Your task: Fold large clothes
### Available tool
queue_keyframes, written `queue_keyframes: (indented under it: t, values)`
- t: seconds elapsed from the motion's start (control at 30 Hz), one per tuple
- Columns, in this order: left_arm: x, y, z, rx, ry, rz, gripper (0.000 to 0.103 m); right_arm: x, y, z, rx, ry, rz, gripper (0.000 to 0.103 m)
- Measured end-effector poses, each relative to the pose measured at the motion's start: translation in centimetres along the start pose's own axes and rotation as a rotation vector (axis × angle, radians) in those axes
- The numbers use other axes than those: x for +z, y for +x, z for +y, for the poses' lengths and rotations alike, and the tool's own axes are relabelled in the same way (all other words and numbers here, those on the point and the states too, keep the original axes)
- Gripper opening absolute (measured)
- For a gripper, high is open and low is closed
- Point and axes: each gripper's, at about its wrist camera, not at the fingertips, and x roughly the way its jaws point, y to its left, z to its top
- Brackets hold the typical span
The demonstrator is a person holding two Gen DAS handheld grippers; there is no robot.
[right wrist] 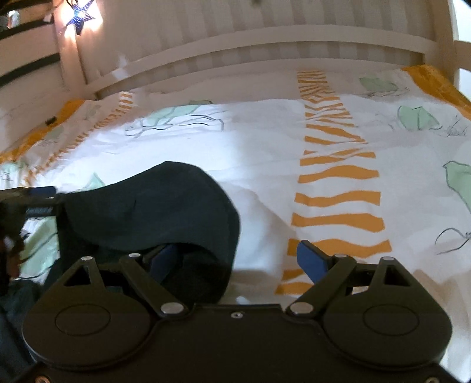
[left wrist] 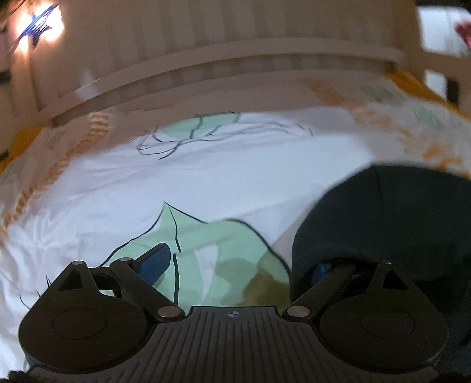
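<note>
Lying bunched on the bedspread (right wrist: 265, 165), the dark garment (right wrist: 153, 212) sits between both grippers. Left gripper (left wrist: 238, 262) is spread wide, its right finger under a fold; right gripper (right wrist: 238, 259) likewise, left finger covered, nothing clamped.

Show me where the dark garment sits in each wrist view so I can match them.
Left wrist view: dark garment at lower right, draped over the right finger.
Right wrist view: dark garment at lower left, draped over the left finger.
Shared landmark: the lit star at upper left in both.
</note>
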Motion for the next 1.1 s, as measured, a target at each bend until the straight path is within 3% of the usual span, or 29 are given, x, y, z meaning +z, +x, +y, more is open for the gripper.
queue_keyframes:
  t: [0.1,0.2,0.27,0.43,0.67,0.83,0.93,1.1]
  values:
    - [-1.2,0.5,-0.8,0.021,0.165,0.029,0.094,-0.6,1.8,-2.5,-0.068,0.060,0.086,0.089]
    - [-1.6,0.3,-0.3,-0.015,0.191,0.032,0.093,-0.8,1.5,-4.4,0.005,0.149,0.079,0.090]
    - [-1.5,-0.4,0.2,-0.036,0.190,0.031,0.093,-0.7,1.1,-4.3,0.018,0.131,0.091,0.091]
    - [-1.2,-3.8,2.1,-0.122,0.160,-0.014,0.094,-0.8,-0.2,-4.8,0.024,0.088,0.102,0.092]
    - [0.4,-7.9,4.1,-0.202,0.031,-0.088,0.094,-0.9,-2.1,-4.8,0.026,0.113,0.113,0.092]
    - [1.9,-7.1,2.4,-0.228,-0.013,-0.080,0.095,-0.6,-3.6,-4.6,0.053,0.134,0.086,0.093]
    - [2.1,-6.3,0.5,-0.249,-0.014,-0.082,0.095,0.0,-5.0,-3.8,0.080,0.137,0.019,0.093]
    - [2.1,-3.8,-2.2,-0.269,-0.071,-0.022,0.095,1.4,-4.8,-1.3,0.140,0.108,-0.039,0.093]
